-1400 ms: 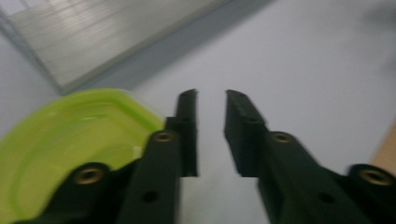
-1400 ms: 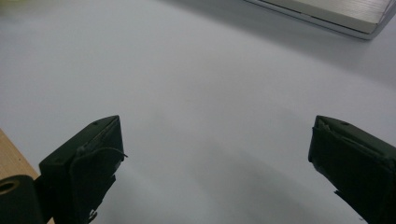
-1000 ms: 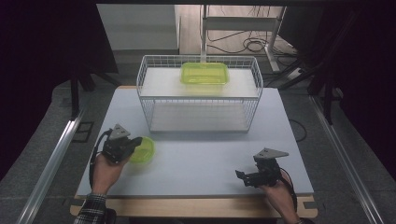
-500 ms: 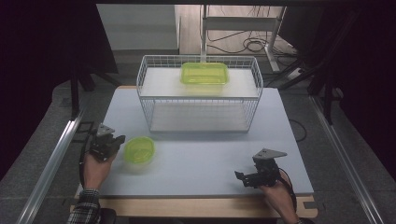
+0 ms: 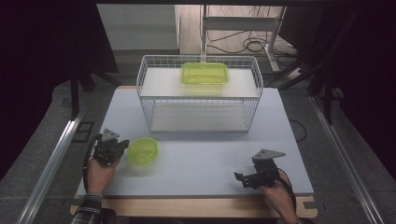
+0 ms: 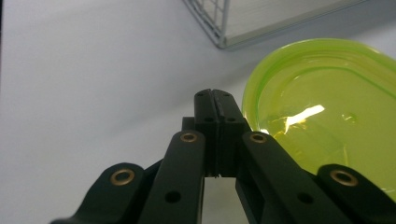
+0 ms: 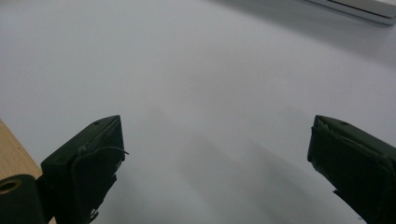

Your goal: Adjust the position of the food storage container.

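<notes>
My left gripper (image 5: 122,145) pinched empty beside green bowl (image 5: 143,150), lower left; right gripper (image 5: 241,178) wide, idle (lower right). Next, likely: open, grasp bowl rim.

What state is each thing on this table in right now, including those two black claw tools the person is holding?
Left gripper: shut, holding nothing, beside the lid.
Right gripper: open, holding nothing, over bare table.
Round green lid: lying flat on the table, free.
Green container: upright on the upper shelf of the wire rack, no lid on it.
Wire rack: standing upright at the back of the table.
</notes>
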`<state>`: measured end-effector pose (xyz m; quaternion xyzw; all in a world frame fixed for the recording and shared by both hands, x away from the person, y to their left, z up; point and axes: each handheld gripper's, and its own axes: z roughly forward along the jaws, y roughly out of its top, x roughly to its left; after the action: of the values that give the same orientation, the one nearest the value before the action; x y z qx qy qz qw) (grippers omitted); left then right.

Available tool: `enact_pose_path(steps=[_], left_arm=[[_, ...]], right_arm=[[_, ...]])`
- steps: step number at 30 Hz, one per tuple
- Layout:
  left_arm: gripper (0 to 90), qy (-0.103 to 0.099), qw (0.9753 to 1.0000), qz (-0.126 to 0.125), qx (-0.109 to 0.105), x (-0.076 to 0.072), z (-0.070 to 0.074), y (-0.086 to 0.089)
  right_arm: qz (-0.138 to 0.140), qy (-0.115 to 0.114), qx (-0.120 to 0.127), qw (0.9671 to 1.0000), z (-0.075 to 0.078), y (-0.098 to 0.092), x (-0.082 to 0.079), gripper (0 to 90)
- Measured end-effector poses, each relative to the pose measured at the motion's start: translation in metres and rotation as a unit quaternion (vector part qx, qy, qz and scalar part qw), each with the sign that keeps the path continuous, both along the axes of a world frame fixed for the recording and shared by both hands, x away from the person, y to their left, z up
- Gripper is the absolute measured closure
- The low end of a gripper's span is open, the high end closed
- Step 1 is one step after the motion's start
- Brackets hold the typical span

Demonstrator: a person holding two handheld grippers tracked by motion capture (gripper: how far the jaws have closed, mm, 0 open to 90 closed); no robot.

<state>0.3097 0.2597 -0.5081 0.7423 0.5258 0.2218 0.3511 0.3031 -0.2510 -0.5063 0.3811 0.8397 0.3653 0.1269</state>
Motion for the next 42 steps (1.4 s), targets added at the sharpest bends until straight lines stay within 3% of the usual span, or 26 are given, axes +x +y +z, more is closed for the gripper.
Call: enact_pose_path(steps=[3,11,18,25,34,42], left_arm=[[89.7,0.000,1.0000,-0.005,0.001,-0.001,0.001,-0.004],[89.6,-0.004,0.9998,-0.007,-0.020,-0.008,0.004,-0.003],[89.6,0.006,0.9998,-0.015,-0.014,-0.008,0.001,-0.009],[89.5,0.007,0.9992,-0.038,-0.012,-0.010,0.001,-0.030],[89.4,0.008,0.9968,-0.079,-0.010,-0.014,0.003,-0.068],[87.9,0.007,0.9922,-0.124,-0.006,-0.020,0.006,-0.100]], right_arm=[[0.001,0.002,-0.001,1.0000,-0.001,0.000,0.000,4.0],[0.003,0.006,-0.003,1.0000,-0.002,0.001,0.000,4.1],[0.006,0.007,-0.008,0.9999,-0.002,0.002,0.000,4.2],[0.005,0.006,-0.007,0.9999,-0.002,0.001,0.000,4.2],[0.004,0.006,-0.005,1.0000,-0.002,0.001,0.000,4.2],[0.006,0.007,-0.006,0.9999,-0.003,0.001,0.000,4.2]])
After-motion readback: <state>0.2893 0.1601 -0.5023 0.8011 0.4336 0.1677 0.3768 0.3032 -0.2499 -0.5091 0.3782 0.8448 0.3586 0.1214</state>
